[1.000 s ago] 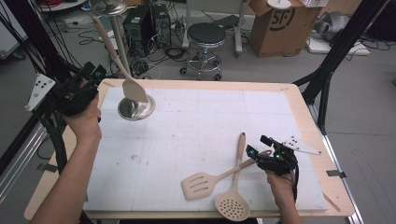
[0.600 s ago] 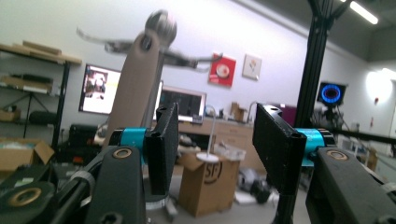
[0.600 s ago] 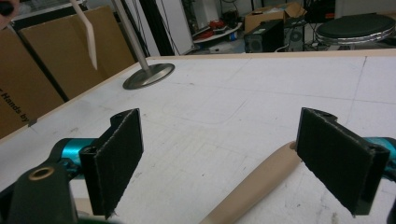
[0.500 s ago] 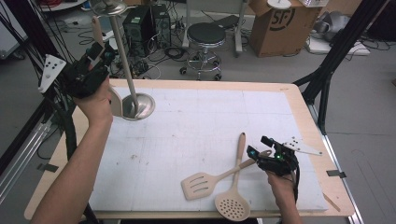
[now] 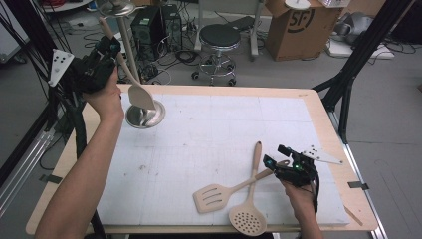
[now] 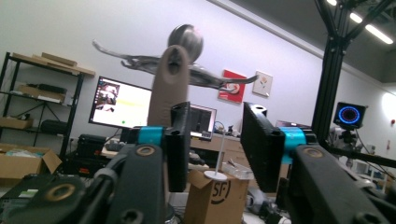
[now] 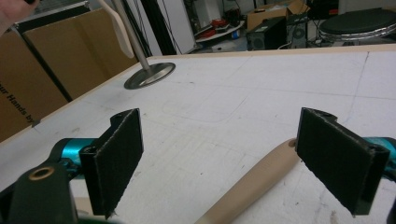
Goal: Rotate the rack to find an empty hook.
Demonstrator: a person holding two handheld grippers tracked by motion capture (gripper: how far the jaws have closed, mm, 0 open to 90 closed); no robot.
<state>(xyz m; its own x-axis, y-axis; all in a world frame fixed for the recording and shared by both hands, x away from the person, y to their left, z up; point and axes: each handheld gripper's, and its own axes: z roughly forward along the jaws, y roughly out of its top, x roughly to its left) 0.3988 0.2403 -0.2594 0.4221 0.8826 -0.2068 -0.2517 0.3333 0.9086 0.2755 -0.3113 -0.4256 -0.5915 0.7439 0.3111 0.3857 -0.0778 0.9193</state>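
A workshop with a stool, boxes and computers lies behind a wooden table (image 5: 328, 124) topped by a white mat. The left gripper (image 5: 102, 62), raised at the far-left corner, has just been closing its jaws, with the handle of a wooden spoon (image 5: 141, 94) against the left jaw (image 6: 168, 79); whether both pads press it cannot be told. The spoon's long axis runs steeply, its bowl hanging beside the post of a metal hanging stand (image 5: 145, 115) and its holed handle end just below the stand's top hooks. The right gripper (image 5: 278, 162) rests wide open near a slotted turner (image 5: 211, 196) and skimmer (image 5: 247, 219).
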